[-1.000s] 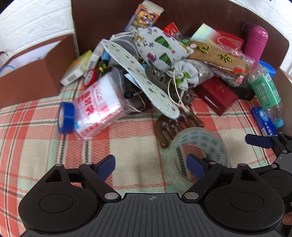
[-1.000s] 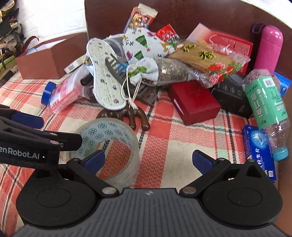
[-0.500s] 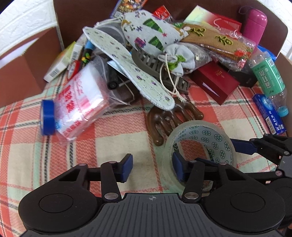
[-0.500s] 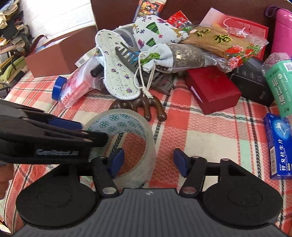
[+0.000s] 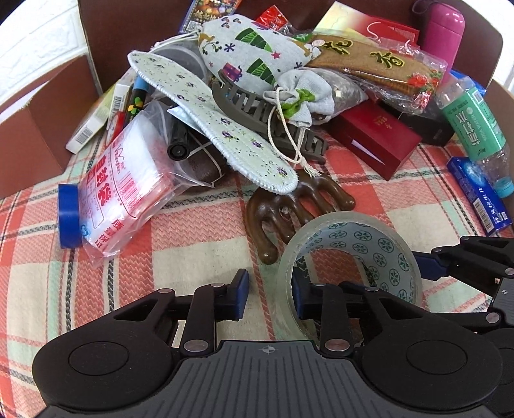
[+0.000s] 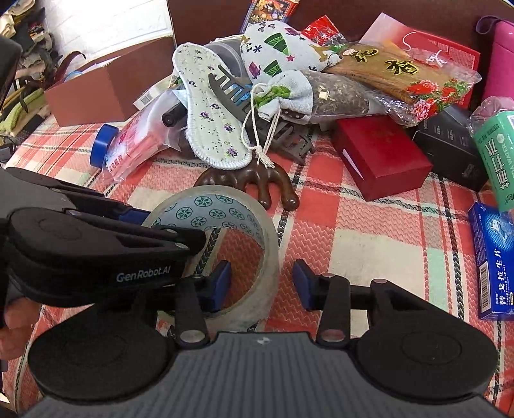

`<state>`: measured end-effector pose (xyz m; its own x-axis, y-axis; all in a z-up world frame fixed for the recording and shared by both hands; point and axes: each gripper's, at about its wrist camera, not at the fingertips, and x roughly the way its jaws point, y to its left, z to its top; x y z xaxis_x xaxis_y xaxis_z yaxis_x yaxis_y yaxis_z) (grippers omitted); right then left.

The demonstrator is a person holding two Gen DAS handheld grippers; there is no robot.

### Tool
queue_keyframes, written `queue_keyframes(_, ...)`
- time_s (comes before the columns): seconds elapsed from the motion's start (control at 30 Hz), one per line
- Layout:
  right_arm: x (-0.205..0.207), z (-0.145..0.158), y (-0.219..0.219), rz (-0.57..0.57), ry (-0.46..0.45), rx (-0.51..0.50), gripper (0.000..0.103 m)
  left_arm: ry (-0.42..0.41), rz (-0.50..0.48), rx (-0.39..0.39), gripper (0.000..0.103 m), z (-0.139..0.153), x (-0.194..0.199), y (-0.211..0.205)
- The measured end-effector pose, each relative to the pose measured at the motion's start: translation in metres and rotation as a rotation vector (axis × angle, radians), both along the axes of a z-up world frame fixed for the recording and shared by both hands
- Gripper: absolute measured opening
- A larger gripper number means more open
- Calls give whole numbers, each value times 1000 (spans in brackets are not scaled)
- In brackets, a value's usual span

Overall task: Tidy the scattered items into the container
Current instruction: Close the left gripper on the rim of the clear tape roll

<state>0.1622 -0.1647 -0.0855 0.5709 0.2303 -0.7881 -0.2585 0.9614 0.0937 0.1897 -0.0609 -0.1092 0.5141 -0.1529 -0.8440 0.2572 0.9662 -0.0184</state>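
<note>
A clear packing-tape roll (image 5: 353, 254) with a green-patterned core stands on the checked cloth; it also shows in the right wrist view (image 6: 225, 231). My left gripper (image 5: 270, 297) is partly closed around the roll's left wall, right finger inside the ring, left finger outside with a small gap. My right gripper (image 6: 261, 284) straddles the roll's right wall the same way, jaws narrowed but not touching it. A brown wooden comb (image 5: 289, 209) lies just beyond the roll.
A heap lies behind: floral insole (image 5: 212, 122), printed cloth pouch (image 5: 253, 51), bag with blue cap (image 5: 125, 186), red box (image 5: 376, 138), green bottle (image 5: 472, 122), blue box (image 5: 478, 193), pink flask (image 5: 440, 29). Brown cardboard walls (image 5: 41, 128) surround it.
Both grippers have moved forward onto the tape roll and their jaws have narrowed from wide open to a partial grip around its walls.
</note>
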Motion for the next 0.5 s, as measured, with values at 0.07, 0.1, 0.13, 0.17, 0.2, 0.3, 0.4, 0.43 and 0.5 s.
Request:
queue_keyframes(0.07,0,-1,-1,0,-2,3,48,-6,6,2,25,0,-1,-1)
queue_keyframes(0.1,-1,-2,-1,0,-6,8,48,-10,7,5,25,0,-1,-1)
queue_keyframes(0.13,-2,-3,-2,-1,-11,10,48,-15,8,7,25,-1,-2,-2)
queue_keyframes(0.17,-3,-4,-2,-2,-17,12,48,-18,8,6,24,-1,-3,-1)
queue_keyframes(0.2,-4,-4,-2,-3,-22,14,49,-21,9,4,24,-1,-3,-1)
queue_keyframes(0.3,-4,-4,-2,-5,-26,22,50,-26,11,-13,15,0,-5,-1)
queue_keyframes(0.4,-7,1,3,1,-34,4,36,-29,13,-14,7,3,-10,-2)
queue_keyframes(0.43,-9,4,6,4,-38,-7,33,-31,12,-9,6,5,-14,-1)
queue_keyframes(0.5,-16,9,10,15,-53,-28,32,-31,17,-14,6,8,-21,3)
